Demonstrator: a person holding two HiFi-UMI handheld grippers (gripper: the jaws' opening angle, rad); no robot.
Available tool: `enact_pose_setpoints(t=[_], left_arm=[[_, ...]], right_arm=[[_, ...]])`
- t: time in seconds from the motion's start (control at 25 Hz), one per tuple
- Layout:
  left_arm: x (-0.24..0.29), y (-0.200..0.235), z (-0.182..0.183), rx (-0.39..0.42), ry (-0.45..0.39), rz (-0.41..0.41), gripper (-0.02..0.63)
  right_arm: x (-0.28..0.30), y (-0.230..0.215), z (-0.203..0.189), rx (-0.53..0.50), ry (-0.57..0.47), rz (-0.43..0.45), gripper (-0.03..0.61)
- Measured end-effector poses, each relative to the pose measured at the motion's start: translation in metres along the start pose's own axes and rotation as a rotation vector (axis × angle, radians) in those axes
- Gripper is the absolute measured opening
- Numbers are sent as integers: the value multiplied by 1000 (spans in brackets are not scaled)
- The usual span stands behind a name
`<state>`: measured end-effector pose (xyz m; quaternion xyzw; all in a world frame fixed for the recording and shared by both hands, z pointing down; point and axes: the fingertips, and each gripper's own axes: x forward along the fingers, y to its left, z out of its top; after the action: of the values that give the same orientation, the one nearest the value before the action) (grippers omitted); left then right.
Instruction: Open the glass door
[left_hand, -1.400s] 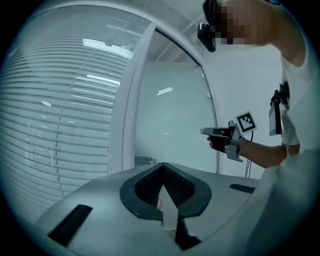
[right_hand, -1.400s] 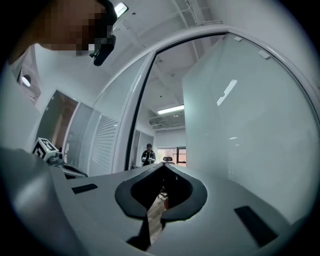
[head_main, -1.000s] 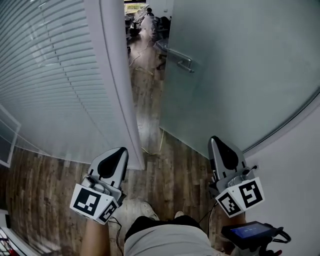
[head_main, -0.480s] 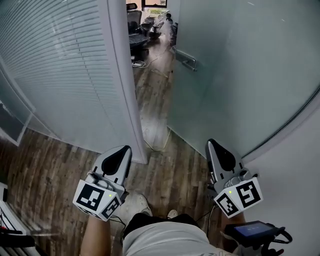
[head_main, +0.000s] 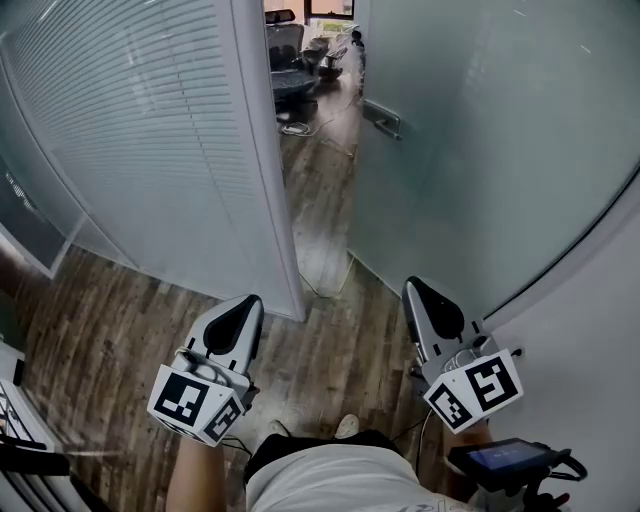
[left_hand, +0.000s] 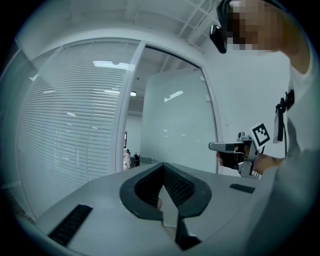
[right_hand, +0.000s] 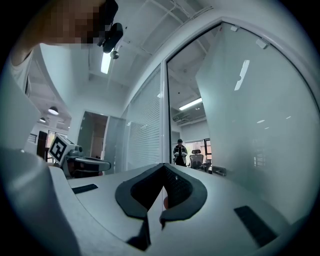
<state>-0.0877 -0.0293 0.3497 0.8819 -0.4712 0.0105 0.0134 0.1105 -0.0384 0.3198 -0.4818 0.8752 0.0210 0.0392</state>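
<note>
The person has stepped closer to the doorway since the earlier frames. The glass door (head_main: 480, 150) stands swung open, with its handle (head_main: 385, 118) at its far edge. The right gripper (head_main: 420, 295) hovers near the door's nearer end and the left gripper (head_main: 243, 305) well left of the door. Both have their jaws pressed together, holding nothing.

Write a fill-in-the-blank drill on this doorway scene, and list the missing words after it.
1. The left gripper and the right gripper are both shut and hold ____.
2. The handle of the glass door is touched by ____ gripper.
3. The partition left of the doorway is lined with horizontal ____.
4. Beyond the doorway, the right gripper view shows a person who is ____ upright.

Missing words: nothing; neither; blinds; standing
</note>
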Motion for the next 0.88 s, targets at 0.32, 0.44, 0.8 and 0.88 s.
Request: enact_pose_setpoints(t=[0.32,0.44,0.8,0.88], left_arm=[[-47,48,17,-15,-39,33,-6],[-65,75,11,-31,-31,47,-6],[-96,101,7,-44,-43,35,-6],[-100,104,10,-48,-46,37,-6]], right_arm=[[28,55,16,-38,28,9,2],[41,76,16,-10,29,3,2],[52,116,15,-41,25,-13,0],[53,121,17,-45,30,-10,0]])
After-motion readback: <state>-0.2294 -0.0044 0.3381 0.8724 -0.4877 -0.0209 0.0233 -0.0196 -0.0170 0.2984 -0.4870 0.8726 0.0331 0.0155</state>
